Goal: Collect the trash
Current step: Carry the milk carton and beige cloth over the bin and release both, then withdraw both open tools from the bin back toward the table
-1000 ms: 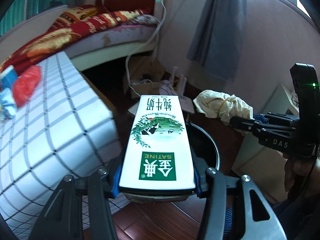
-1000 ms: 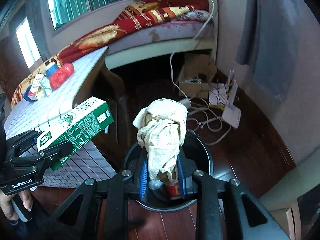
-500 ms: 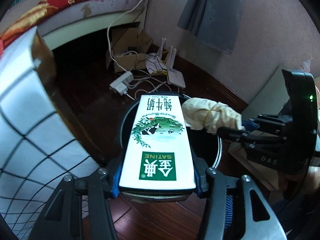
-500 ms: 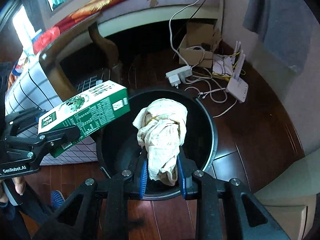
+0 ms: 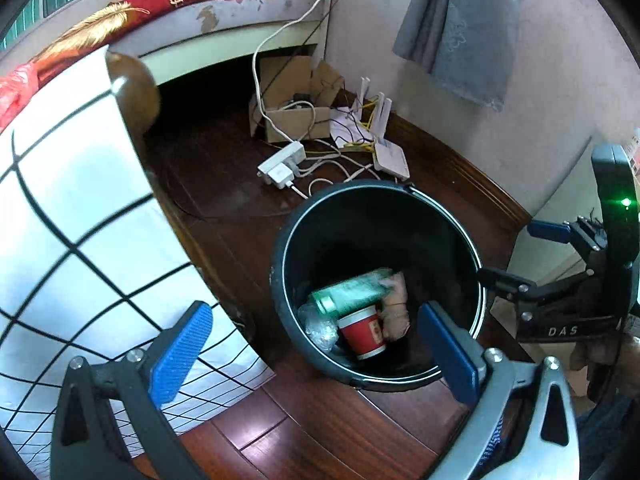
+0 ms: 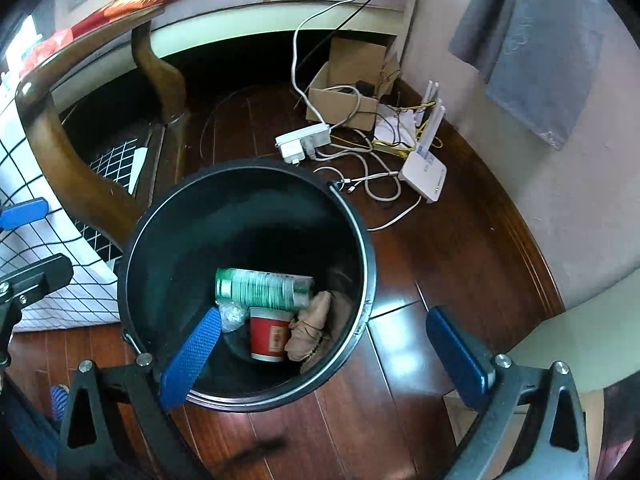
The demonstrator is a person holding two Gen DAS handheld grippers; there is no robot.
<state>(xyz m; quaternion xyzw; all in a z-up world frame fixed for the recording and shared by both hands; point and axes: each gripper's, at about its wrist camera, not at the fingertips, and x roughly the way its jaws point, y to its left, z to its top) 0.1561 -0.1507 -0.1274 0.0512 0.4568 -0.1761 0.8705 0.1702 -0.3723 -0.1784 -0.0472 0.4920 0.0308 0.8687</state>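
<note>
Gone from the left gripper: the green-and-white milk carton, clamped there a second before, landed inside the black trash bin, lying blurred across a red paper cup. Gone likewise from the right gripper: the crumpled beige wad, dropped into the bin just beside the cup and under the carton. Jaws of both grippers just opened wide, with nothing left between the blue pads. Lowered toward the bin and tilted more steeply downward, both of them, with the bin's inside shown fully.
</note>
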